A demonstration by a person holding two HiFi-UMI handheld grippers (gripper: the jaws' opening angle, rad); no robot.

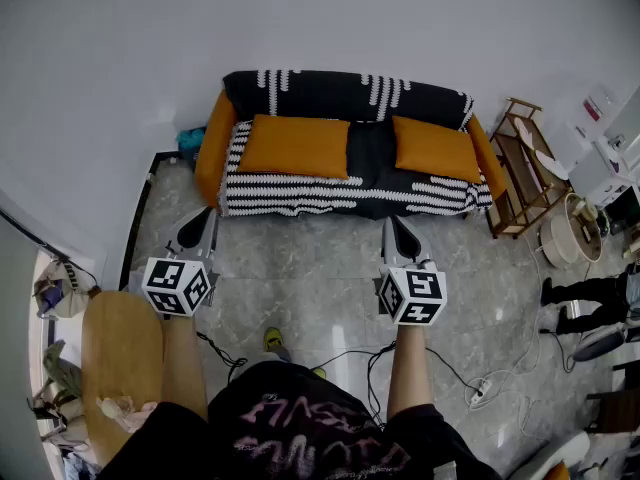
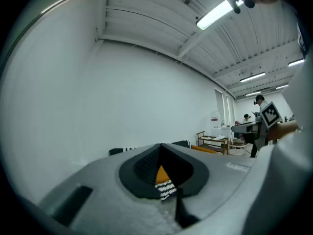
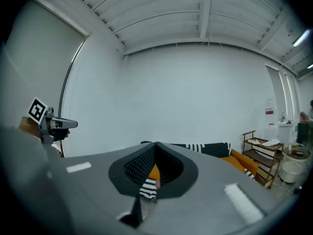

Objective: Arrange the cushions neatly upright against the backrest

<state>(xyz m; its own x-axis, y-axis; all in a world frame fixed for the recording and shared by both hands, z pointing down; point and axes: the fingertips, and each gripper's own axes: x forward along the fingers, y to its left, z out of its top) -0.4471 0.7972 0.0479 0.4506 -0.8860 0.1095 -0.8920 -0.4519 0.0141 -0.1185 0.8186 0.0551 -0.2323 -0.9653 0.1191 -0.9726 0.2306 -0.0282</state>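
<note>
Orange on black and white, straight ahead of you: the black-and-white patterned fabric sofa with orange armrests (image 1: 350, 196) stands against the pale wall, and both cushions are on it. The larger orange rectangular cushion (image 1: 295, 146) sits toward the sofa's left end, its upper edge up at the black backrest (image 1: 330, 93). The smaller orange rectangular cushion (image 1: 435, 148) sits toward the right end, likewise up at the backrest. A bare dark strip of cover separates the two. From this steep angle you cannot tell whether they stand upright or lie back on the seat.

Your left gripper (image 1: 205, 214) hangs over the grey marbled stone floor (image 1: 300, 268), just short of the sofa's front left corner, and touches nothing. In its own view the jaws are pressed together with nothing between them (image 2: 160, 147); only a sliver of orange and stripes shows beyond the pads. Your right gripper (image 1: 394, 224) hovers in front of the seat's middle, also clear of the fabric — jaws closed tight and empty there too (image 3: 155, 145).

Off to the right stands a slatted wooden rack (image 1: 520, 168) beside the sofa's arm, and a rounded wooden tabletop (image 1: 120, 353) sits at your left elbow.
</note>
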